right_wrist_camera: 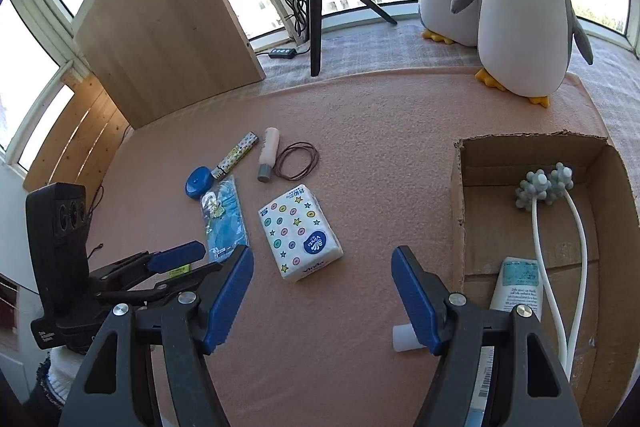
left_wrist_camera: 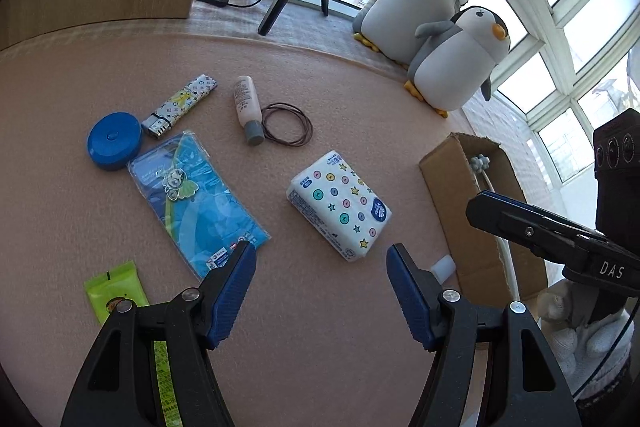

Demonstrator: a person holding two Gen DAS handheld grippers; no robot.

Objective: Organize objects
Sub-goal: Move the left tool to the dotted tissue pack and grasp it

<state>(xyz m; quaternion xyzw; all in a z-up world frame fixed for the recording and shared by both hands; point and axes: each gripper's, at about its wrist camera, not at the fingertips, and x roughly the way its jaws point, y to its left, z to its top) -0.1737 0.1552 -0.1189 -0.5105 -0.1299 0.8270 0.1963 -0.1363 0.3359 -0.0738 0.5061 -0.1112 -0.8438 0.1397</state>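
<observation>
Both grippers, left (left_wrist_camera: 320,263) and right (right_wrist_camera: 322,267), hovered with jaws apart, empty. Tissue pack (right_wrist_camera: 300,233) lay on mat left of box (right_wrist_camera: 608,167). Likely next: straddle pack's short sides, squeeze gently, lift into box.

The left gripper (left_wrist_camera: 321,267) and the right gripper (right_wrist_camera: 322,269) look the same: black plastic arms, blue ridged pads (right_wrist_camera: 228,297) and round silver screws (right_wrist_camera: 456,299). The right one has white letters "DAS" on its side. A white knitted glove (left_wrist_camera: 576,337) covers the hand.
</observation>
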